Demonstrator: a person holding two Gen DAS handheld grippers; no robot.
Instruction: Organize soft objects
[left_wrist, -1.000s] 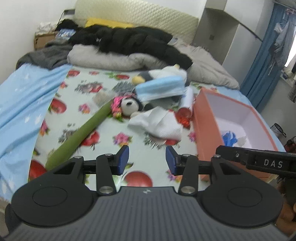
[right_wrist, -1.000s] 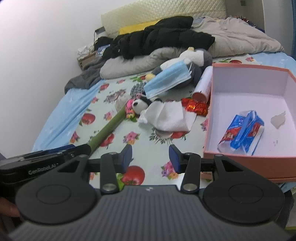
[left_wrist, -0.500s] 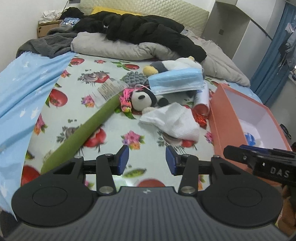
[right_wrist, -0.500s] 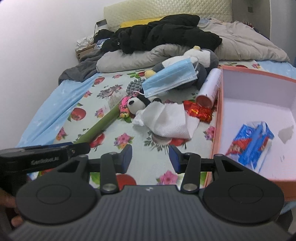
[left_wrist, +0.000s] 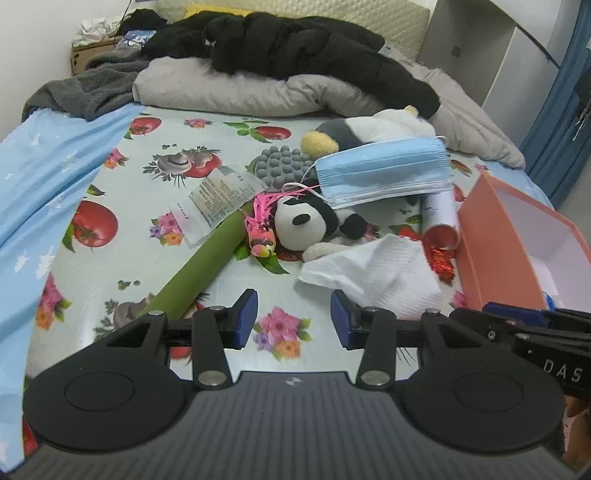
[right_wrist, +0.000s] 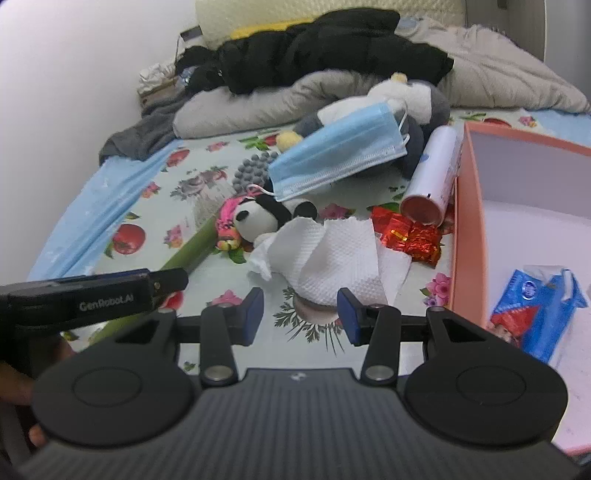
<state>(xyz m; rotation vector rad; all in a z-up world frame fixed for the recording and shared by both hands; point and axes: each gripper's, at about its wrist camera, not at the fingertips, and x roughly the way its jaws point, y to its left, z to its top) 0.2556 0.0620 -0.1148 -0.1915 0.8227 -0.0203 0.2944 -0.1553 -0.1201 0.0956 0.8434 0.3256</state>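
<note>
A: What is the largest thing in view?

B: A bed (left_wrist: 122, 177) under a fruit-and-flower print sheet, with dark clothing and a grey duvet heaped at its far end. At its right side stands an open salmon-pink box (right_wrist: 467, 236), white inside, holding a blue tissue packet (right_wrist: 535, 306).

A: And the loose things?

B: From larger to smaller: a penguin plush (right_wrist: 410, 99) with a blue face mask (left_wrist: 384, 171) draped over it; a long green tube (left_wrist: 207, 262) lying diagonally; a crumpled white paper towel (right_wrist: 340, 254); a small panda plush (left_wrist: 306, 221) touching the towel's far edge; a white spray can (right_wrist: 434, 173) lying along the box wall; red foil wrappers (right_wrist: 410, 236) between can and towel.

A: Where are the tongs?

B: The left tongs (left_wrist: 293, 319) and right tongs (right_wrist: 301, 315) are both spread, holding nothing, low over the bed's near edge. The towel lies just beyond the right tongs, slightly right of the gap; the panda sits further back, ahead of the left tongs.

A: What could go wrong?

B: In my judgement, a pinch on the towel may catch only a loose fold, so it trails and drags the wrappers or panda along. The two tongs are close together and could collide if both reach for the same pile.
</note>
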